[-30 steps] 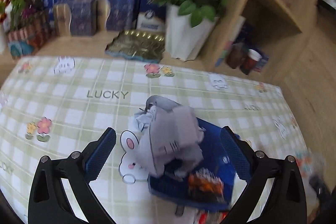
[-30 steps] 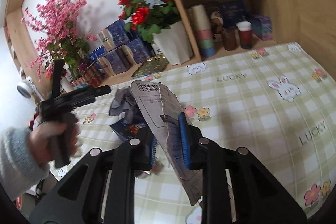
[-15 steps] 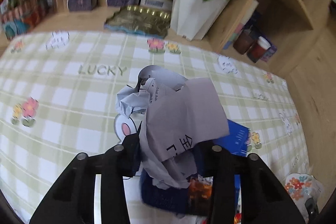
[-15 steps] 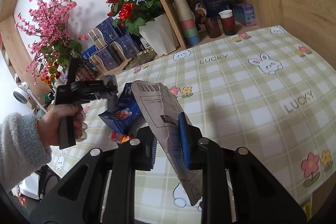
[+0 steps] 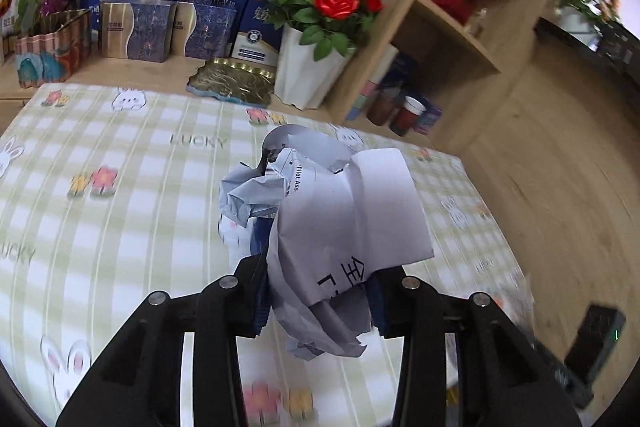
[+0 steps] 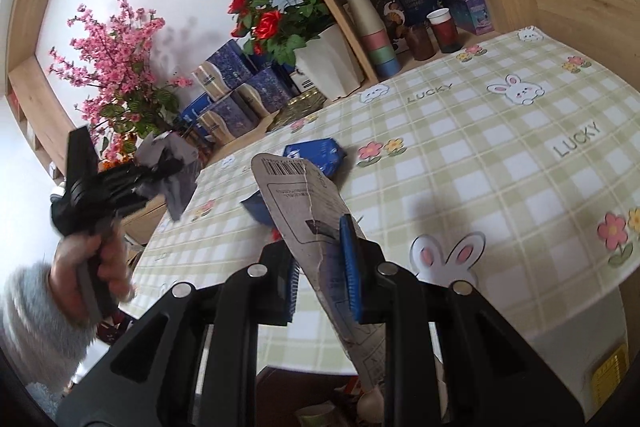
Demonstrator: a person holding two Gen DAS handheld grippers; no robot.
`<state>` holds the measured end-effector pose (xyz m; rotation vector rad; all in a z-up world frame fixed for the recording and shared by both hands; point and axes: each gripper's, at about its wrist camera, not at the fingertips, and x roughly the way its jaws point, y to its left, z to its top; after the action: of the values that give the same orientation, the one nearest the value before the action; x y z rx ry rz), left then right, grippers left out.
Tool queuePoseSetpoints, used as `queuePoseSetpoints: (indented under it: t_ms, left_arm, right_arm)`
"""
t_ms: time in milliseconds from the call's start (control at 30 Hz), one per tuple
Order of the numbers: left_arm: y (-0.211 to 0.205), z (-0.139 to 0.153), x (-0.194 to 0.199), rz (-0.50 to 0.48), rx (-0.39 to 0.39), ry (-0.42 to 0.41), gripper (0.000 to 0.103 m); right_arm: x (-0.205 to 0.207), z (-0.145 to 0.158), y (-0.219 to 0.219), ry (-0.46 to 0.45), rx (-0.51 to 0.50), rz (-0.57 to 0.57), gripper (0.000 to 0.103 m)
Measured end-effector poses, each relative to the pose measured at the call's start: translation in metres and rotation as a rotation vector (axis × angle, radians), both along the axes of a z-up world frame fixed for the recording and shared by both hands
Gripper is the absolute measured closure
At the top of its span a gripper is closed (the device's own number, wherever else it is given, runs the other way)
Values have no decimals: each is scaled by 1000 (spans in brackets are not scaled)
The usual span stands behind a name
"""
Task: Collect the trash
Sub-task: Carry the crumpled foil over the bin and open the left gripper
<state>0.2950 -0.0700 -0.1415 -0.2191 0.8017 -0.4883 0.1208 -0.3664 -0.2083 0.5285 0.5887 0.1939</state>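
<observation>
My left gripper (image 5: 318,293) is shut on a crumpled white paper (image 5: 344,223) with printed text and holds it lifted above the checked tablecloth (image 5: 120,211). It also shows at the left of the right wrist view (image 6: 160,167), raised off the table's left edge. My right gripper (image 6: 322,267) is shut on a flat piece of grey cardboard (image 6: 304,203) with a barcode, held upright over the table's near edge. A blue packet (image 6: 316,157) lies on the tablecloth beyond the cardboard.
At the back stand a white pot of red roses (image 5: 312,67), a gold tray (image 5: 232,83), blue and gold boxes (image 5: 160,23) and a wooden shelf with cups (image 6: 440,27). A pink blossom plant (image 6: 116,75) stands back left. Clutter sits on the floor below the table edge (image 6: 340,407).
My left gripper closed on the crumpled paper and lifted it up and left off the blue packet. My right gripper kept hold of the cardboard and drew back toward the table's near edge.
</observation>
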Motion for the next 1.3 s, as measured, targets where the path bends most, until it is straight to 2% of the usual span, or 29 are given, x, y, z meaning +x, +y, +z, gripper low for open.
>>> queuePoseSetpoints:
  t_ms: [133,333,500,700,1067,1300]
  left_arm:
    - [9,1,-65,-52,38,-44,65]
    - [26,-3,-142,-78,-3,-39,65]
    - [31,-15,-193,-100,1,-27,65]
    - [36,-40,-223,-143,21,19,65]
    - [22,-122,-252,-103,176,160,64]
    - [10,-167,-241,-104,197,327,63]
  right_arm:
    - [-18,5,12,4,-1,24,81]
    - [-47,16,28,-3,-23,53,81]
    - [-69,17,39,-9,-35,65,81]
    - [-93,14,55,-21,-56,101,81]
    - [-115,-11,56,15,-14,119,81]
    - [-116,-15,48,5,12,114,81]
